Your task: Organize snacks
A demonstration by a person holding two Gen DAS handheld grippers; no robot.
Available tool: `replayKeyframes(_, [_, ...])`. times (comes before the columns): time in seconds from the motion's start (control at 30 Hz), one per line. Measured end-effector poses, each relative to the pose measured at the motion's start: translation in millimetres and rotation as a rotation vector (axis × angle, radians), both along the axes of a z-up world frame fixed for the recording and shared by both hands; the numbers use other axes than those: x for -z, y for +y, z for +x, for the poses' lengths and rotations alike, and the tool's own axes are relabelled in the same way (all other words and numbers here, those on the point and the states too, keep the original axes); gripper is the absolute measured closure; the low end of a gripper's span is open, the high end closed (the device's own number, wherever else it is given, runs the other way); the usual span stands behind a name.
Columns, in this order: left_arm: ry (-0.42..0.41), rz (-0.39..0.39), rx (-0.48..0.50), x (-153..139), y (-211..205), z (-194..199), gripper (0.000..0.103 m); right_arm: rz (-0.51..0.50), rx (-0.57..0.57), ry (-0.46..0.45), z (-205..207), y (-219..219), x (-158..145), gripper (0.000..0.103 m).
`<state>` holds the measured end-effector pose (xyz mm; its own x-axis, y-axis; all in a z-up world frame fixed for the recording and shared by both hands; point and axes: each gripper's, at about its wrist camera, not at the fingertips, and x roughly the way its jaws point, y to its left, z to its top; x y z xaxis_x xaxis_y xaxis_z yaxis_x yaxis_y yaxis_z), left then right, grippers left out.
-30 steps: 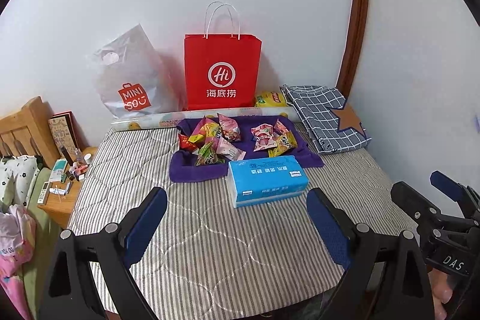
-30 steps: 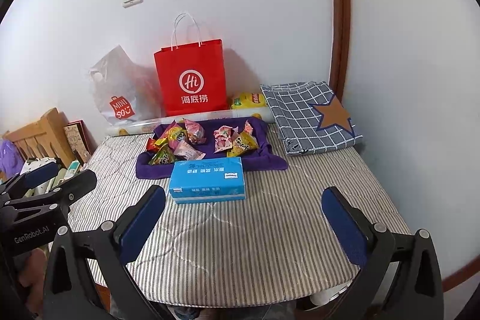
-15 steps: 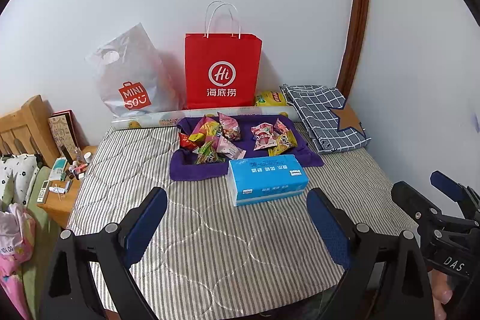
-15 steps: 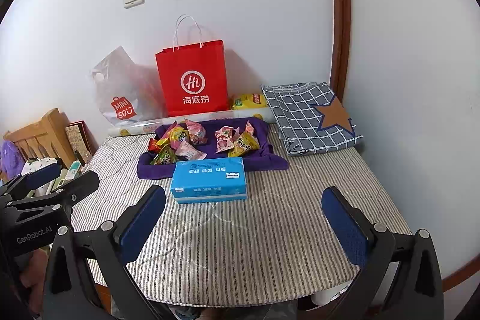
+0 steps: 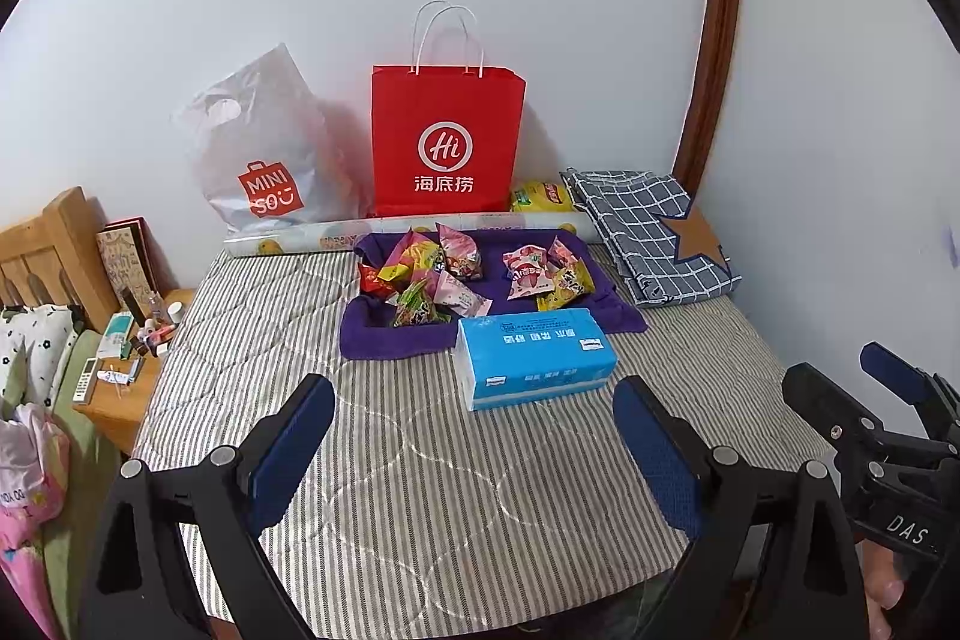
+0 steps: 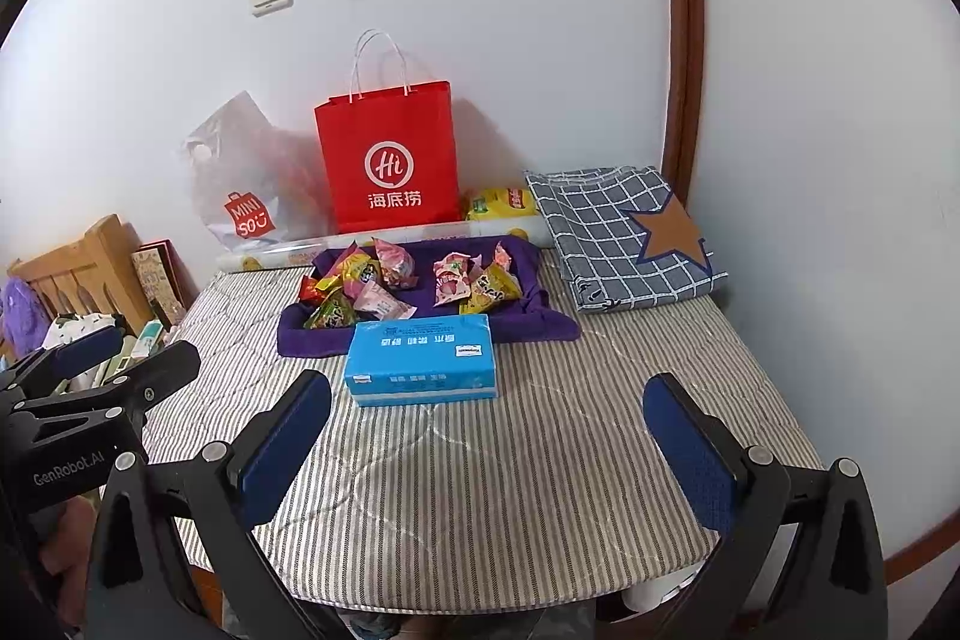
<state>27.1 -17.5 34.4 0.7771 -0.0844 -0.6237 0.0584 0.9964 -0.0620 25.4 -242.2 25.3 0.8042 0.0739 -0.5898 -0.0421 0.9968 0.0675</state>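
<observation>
While both grippers, left and right, hang wide, empty: nothing shifted since earlier frames; snacks lie in two heaps on cloth.

Printed on red paper bag — "Hi 海底捞"; on white plastic bag — "MINISO"; on left gripper — "GenRobot.AI".

Right gripper: fingers spread wide, empty, above striped mattress.
Snack packets: heaped on purple cloth.
Tissue box: blue, touching cloth's near edge.
Red paper bag: upright against wall.
</observation>
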Motion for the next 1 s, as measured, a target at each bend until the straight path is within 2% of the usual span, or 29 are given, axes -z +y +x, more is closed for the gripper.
replayKeyframes(1.0, [-0.003,-0.004,0.0,0.2,-1.4,-2.2,0.009,0.001,-0.012,-0.013,-4.3,2.8,-1.4,0.001])
